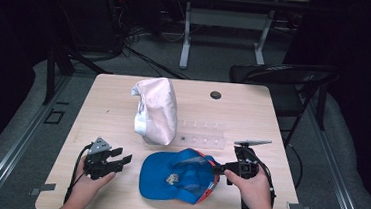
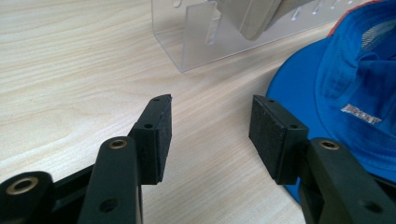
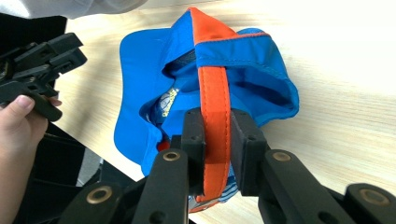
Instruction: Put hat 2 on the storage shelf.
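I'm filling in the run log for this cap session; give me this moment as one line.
right gripper: shut on orange strap of blue cap | left gripper: open, nothing between pads, beside cap brim | white cap: untouched on table

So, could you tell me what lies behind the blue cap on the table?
Behind the blue cap stands a clear plastic rack, and a white cap sits to its left. The rack's near bottom edge is covered by the cap.

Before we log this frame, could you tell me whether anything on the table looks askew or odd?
Only the blue cap: the right gripper pinches its orange strap, leaving its back tipped up. The white cap sits on the clear rack.
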Demonstrator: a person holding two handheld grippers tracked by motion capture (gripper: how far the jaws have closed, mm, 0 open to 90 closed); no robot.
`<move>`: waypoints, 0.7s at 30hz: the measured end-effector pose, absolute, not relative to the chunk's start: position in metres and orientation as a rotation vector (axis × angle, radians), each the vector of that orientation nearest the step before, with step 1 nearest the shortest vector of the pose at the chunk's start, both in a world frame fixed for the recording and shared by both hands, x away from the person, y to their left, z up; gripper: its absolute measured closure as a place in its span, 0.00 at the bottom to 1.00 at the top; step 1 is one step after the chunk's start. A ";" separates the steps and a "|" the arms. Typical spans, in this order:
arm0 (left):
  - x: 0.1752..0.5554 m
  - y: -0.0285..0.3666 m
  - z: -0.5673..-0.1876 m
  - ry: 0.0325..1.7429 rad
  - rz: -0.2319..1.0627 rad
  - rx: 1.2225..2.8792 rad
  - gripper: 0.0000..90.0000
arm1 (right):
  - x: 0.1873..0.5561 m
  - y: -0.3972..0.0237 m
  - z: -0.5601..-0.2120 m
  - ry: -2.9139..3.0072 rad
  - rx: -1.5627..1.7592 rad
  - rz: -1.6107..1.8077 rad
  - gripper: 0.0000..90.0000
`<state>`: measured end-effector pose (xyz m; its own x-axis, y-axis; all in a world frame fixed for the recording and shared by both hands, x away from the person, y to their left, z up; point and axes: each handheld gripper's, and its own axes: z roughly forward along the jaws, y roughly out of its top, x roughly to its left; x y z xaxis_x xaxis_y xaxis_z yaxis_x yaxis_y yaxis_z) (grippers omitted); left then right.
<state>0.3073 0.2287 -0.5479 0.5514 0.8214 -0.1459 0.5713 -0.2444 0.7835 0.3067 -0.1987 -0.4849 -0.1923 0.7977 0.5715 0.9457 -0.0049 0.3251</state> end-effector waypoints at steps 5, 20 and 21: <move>0.307 0.228 -0.548 1.129 0.370 1.940 0.54 | 0.308 -0.200 -0.476 -2.087 -1.857 -0.911 0.86; 0.306 0.225 -0.550 1.113 0.366 1.957 0.53 | 0.314 -0.196 -0.440 -2.239 -1.930 -0.716 0.86; 0.306 0.225 -0.550 1.114 0.365 1.956 0.53 | 0.314 -0.196 -0.438 -2.244 -1.938 -0.710 0.86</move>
<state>0.3059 0.2248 -0.5500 0.5638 0.8134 -0.1436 0.5704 -0.2577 0.7799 0.3139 -0.1956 -0.4379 -0.1897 0.9120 0.3638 0.9552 0.0856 0.2834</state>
